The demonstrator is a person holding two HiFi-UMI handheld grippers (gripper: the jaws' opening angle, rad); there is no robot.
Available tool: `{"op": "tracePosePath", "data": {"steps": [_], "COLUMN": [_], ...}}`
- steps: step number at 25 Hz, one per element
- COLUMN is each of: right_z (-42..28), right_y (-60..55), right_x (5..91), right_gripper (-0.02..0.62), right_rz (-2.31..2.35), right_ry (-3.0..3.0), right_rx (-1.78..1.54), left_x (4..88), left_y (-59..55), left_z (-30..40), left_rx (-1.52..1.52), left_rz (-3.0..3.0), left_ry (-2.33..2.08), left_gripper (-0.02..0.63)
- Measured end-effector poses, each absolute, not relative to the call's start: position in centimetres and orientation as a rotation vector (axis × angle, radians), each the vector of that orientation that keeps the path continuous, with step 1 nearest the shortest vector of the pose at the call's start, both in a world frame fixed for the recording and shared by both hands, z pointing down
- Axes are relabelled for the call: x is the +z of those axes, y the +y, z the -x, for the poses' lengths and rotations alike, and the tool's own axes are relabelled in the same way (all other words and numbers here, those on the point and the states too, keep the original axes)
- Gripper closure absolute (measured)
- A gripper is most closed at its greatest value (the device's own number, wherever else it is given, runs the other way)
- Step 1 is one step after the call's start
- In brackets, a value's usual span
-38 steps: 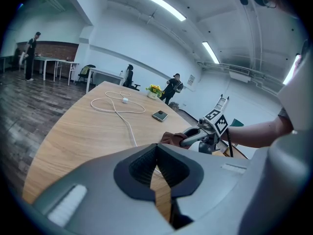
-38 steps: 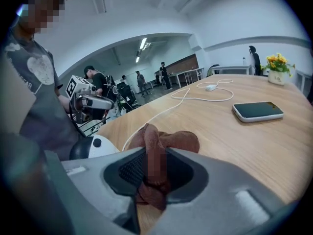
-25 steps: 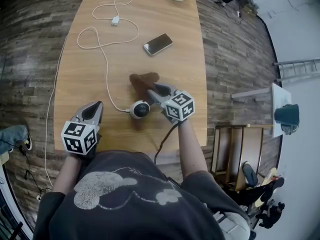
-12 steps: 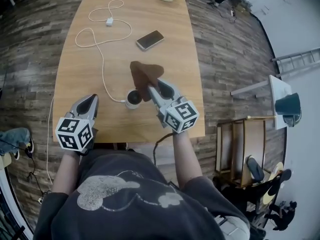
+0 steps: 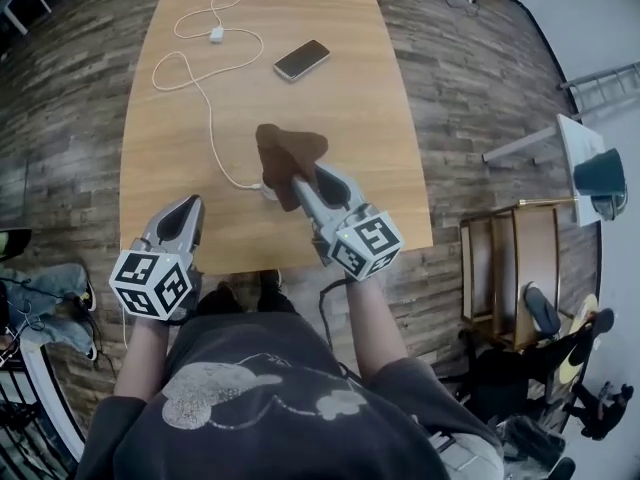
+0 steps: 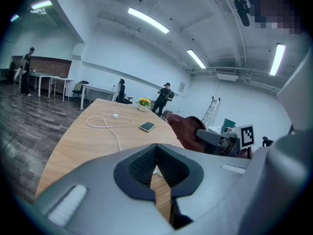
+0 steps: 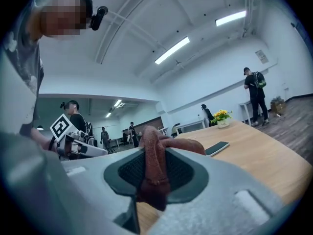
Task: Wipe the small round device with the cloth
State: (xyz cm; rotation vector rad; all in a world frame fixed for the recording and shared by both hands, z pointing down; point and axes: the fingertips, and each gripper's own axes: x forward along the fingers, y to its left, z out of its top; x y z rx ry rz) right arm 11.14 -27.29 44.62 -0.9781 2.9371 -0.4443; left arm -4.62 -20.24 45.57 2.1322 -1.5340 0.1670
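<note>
The right gripper (image 5: 298, 181) pinches the brown cloth (image 5: 290, 148) between its fingers. The cloth is bunched, so its loose end drapes over the small round device (image 5: 266, 193). The device sits near the middle of the counter (image 5: 190, 128), at the end of the white cable (image 5: 205, 103), and only a pale edge shows at the cloth's left. This hold probably lets the cloth rub the device's top. The left gripper (image 5: 187, 208), fingers pressed together and empty, hangs at the near left edge, out of the way of the wiping.
</note>
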Motion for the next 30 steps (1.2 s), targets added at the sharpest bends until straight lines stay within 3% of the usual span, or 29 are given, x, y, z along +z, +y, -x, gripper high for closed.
{"op": "tracePosePath", "data": {"steps": [7, 19, 30], "right_z": [-12.4, -5.0, -7.7], "right_y": [-23.5, -12.1, -0.3], "right_x": [45.4, 43.8, 46.8], "right_gripper": [0.502, 0.502, 0.502], "right_rz": [1.189, 1.356, 1.641], "right_ry": [2.86, 2.829, 2.749], "right_rx": [-0.473, -0.423, -0.612], "left_x": [45.8, 46.7, 49.1], "left_y": [-17.9, -8.3, -2.1], "left_z": [3.8, 11.3, 8.6], "left_rx": [0.172, 0.129, 0.152], "left_rz": [-2.205, -2.242, -2.289], "left_ry": [-1.397, -1.26, -1.011], "left_gripper": [0.588, 0.588, 0.588]}}
